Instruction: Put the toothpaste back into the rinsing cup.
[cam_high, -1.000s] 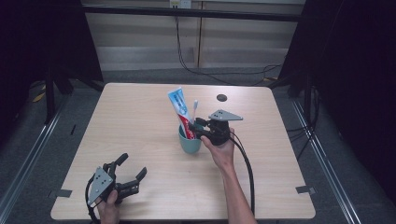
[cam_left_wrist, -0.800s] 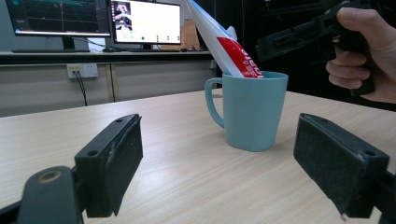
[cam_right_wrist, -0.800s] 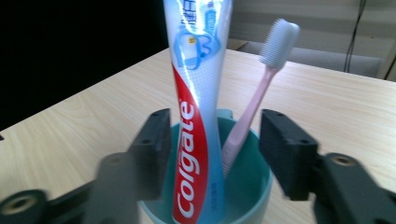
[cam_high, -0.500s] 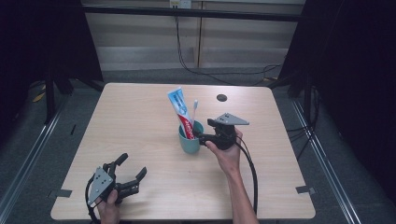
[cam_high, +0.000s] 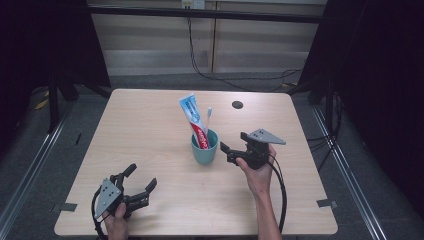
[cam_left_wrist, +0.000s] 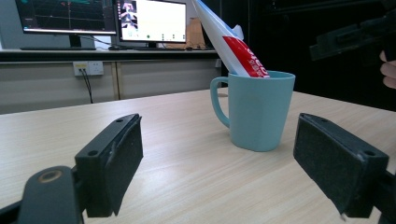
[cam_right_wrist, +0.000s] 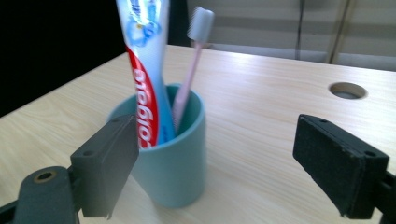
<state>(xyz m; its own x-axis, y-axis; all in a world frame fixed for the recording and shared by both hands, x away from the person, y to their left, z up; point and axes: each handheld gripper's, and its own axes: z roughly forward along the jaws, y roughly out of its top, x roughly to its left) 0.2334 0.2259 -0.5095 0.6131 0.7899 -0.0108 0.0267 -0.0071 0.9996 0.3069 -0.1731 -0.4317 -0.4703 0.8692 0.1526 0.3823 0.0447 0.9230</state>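
A teal mug (cam_high: 205, 150) stands mid-table with a red, white and blue toothpaste tube (cam_high: 192, 117) and a pink toothbrush (cam_high: 208, 117) upright inside. My right gripper (cam_high: 231, 145) hovers just right of the mug. Its jaws have just been opening and stand wide, with nothing between them. In the right gripper view the mug (cam_right_wrist: 173, 163), the tube (cam_right_wrist: 144, 70) and the brush (cam_right_wrist: 191, 70) sit close ahead, toward the left jaw. My left gripper (cam_high: 141, 176) rests open near the front left edge. It faces the mug (cam_left_wrist: 254, 112) from a distance.
The wooden table (cam_high: 150, 130) has a round cable hole (cam_high: 237, 104) at the back right. Small tape pieces (cam_high: 326, 203) mark its front corners. Monitors (cam_left_wrist: 154, 21) stand on a bench beyond the table in the left gripper view. Dark curtains flank both sides.
My right gripper has pulled back to the right, away from the mug's rim, and its jaws have spread wide. The left gripper has stayed where it was.
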